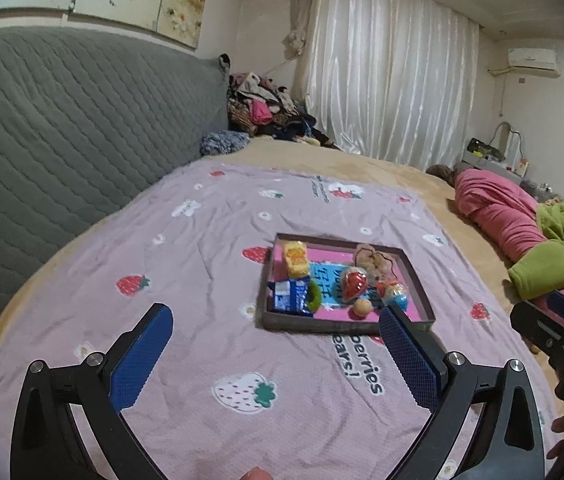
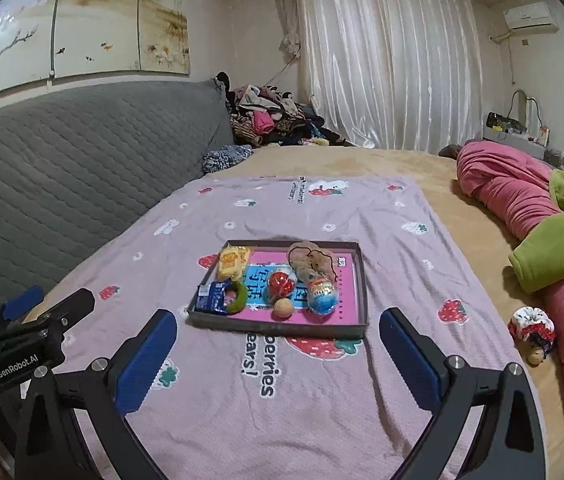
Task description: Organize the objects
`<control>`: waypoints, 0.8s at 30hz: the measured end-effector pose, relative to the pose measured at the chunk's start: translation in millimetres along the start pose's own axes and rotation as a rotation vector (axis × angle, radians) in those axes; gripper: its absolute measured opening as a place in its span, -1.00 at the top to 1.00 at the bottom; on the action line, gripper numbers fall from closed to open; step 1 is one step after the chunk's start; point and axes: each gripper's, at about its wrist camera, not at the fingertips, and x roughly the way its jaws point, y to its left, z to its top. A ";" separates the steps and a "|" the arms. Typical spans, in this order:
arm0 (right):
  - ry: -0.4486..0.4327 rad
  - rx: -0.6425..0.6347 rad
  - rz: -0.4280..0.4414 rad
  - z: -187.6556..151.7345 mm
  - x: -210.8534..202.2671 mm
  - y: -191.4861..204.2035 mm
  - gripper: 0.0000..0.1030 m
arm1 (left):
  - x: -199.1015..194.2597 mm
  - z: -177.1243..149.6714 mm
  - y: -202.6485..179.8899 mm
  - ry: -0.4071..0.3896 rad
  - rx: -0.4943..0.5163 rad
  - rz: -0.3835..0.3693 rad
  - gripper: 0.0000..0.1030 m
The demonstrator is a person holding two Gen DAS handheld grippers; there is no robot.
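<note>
One shallow tray (image 2: 355,292) holds seven small things: two snack packets, one green ring, one red strawberry, one foil egg, one ball, one plush toy.

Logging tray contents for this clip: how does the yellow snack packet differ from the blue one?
The yellow packet lies at the tray's far left corner; the blue packet lies at its near left corner. The yellow one looks puffed and rounded; the blue one looks flatter and crinkled. A green ring lies against the blue packet, not the yellow. Both sit along the tray's left side, untouched by either gripper.
</note>
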 end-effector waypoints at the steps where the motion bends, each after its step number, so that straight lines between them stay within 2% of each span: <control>1: 0.002 0.001 -0.001 -2.0 0.4 -0.5 -0.99 | 2.7 -1.4 -0.9 0.010 -0.002 0.004 -1.00; 11: 0.012 0.010 0.010 -16.9 4.3 -5.5 -0.99 | 17.5 -17.4 -2.1 0.049 0.002 -0.032 -1.00; 14: 0.002 -0.034 -0.044 -22.5 6.2 -0.3 -0.99 | 21.5 -21.3 -0.3 0.052 -0.009 -0.016 -1.00; 18: -0.010 -0.019 -0.025 -31.2 9.1 -2.5 -0.99 | 26.8 -28.7 -3.0 0.065 0.011 0.033 -1.00; 24: 0.023 -0.013 -0.019 -50.7 22.0 -9.0 -0.99 | 28.7 -43.1 -13.9 0.065 0.084 0.102 -1.00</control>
